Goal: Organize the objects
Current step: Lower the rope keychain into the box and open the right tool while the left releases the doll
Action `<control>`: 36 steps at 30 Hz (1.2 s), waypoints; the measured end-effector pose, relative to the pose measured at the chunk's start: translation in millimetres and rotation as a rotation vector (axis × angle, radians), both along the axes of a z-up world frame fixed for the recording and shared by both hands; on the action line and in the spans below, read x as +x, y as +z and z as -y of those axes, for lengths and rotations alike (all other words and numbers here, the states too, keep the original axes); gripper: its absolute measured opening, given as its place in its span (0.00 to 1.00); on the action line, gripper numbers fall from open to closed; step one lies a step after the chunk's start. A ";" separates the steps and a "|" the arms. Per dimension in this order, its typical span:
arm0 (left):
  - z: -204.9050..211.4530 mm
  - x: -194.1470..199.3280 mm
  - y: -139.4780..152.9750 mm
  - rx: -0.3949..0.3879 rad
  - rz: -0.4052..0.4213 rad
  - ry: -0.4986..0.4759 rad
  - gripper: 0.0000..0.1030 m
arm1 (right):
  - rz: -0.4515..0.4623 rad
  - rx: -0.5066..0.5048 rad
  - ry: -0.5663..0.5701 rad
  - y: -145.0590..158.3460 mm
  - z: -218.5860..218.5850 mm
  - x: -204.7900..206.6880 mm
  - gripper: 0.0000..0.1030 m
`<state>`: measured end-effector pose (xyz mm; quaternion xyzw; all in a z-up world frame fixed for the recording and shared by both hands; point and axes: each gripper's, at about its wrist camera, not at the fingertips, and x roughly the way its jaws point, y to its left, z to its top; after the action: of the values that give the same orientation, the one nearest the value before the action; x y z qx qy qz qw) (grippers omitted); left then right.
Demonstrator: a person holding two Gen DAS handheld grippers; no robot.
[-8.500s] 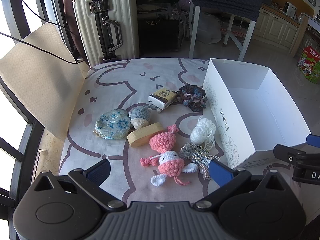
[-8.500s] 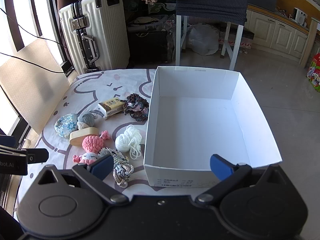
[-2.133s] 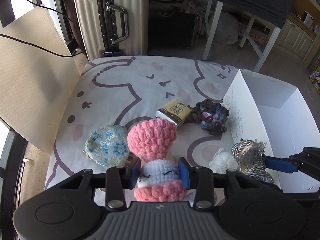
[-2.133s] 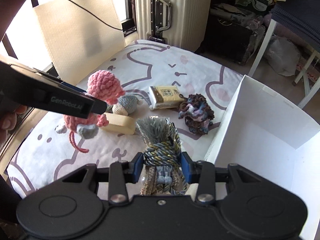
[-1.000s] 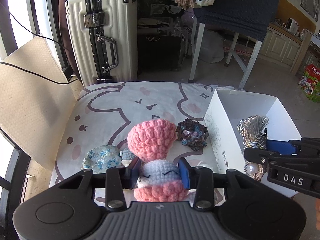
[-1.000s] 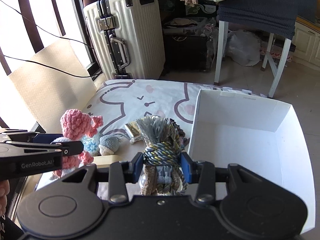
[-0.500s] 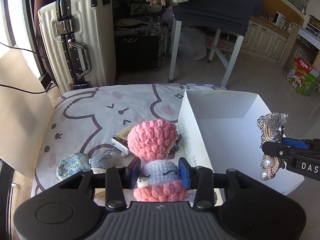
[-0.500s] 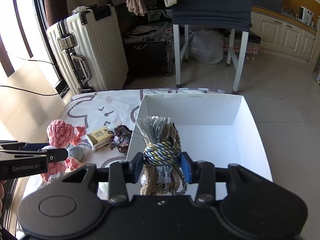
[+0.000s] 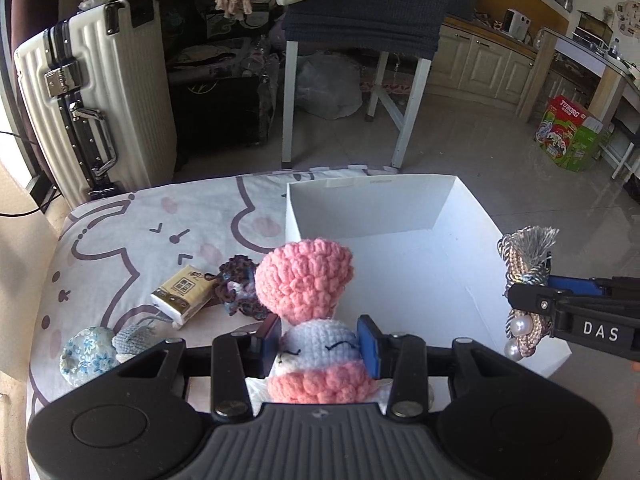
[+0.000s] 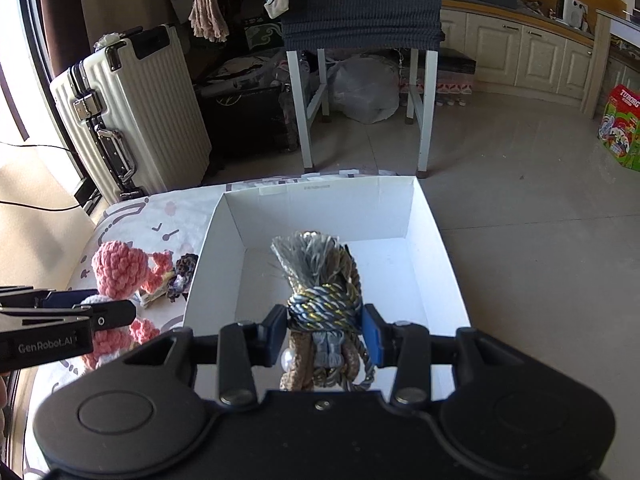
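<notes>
Left tongs (image 9: 318, 344) are pinching the pink crochet doll (image 9: 308, 292) by its pale face, low in the middle of the left wrist view, right at the near left corner of the white box (image 9: 452, 208). Right tongs (image 10: 325, 334) are clamped on the rope tassel bundle (image 10: 320, 280), held up over the open box, centre of the right wrist view. Tissue pack (image 9: 182, 294), dark scrunchie (image 9: 236, 284) and blue floral pouch (image 9: 86, 354) sit on the cartoon-print tabletop (image 9: 132, 232), lower left.

right tongs (image 9: 528, 300): "DAS" | left tongs (image 10: 120, 316): "GenRobot.AI" | green carton (image 9: 568, 140): "TUBORG" (partly blurred)
</notes>
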<state>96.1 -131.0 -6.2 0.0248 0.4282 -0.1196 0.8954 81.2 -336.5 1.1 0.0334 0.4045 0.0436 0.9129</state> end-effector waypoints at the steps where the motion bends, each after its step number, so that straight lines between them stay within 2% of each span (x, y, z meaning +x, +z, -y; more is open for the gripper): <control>1: 5.6 0.8 -1.3 -0.006 -0.006 -0.014 0.41 | -0.007 -0.003 -0.002 -1.5 1.7 0.7 0.40; 8: 36.8 11.1 -9.2 -0.046 -0.069 -0.092 0.41 | -0.054 -0.012 -0.010 -8.3 11.0 8.7 0.40; 21: 63.8 31.4 -41.3 -0.007 -0.168 -0.121 0.41 | -0.184 -0.065 -0.014 -32.7 22.2 30.6 0.40; 36: 71.9 41.1 -51.1 -0.006 -0.200 -0.141 0.40 | -0.252 -0.109 -0.011 -50.9 29.1 43.1 0.41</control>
<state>137.2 -202.9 -57.3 0.0399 0.5122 -0.1852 0.8377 124.3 -365.6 -49.7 -0.0085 0.5178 0.0121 0.8554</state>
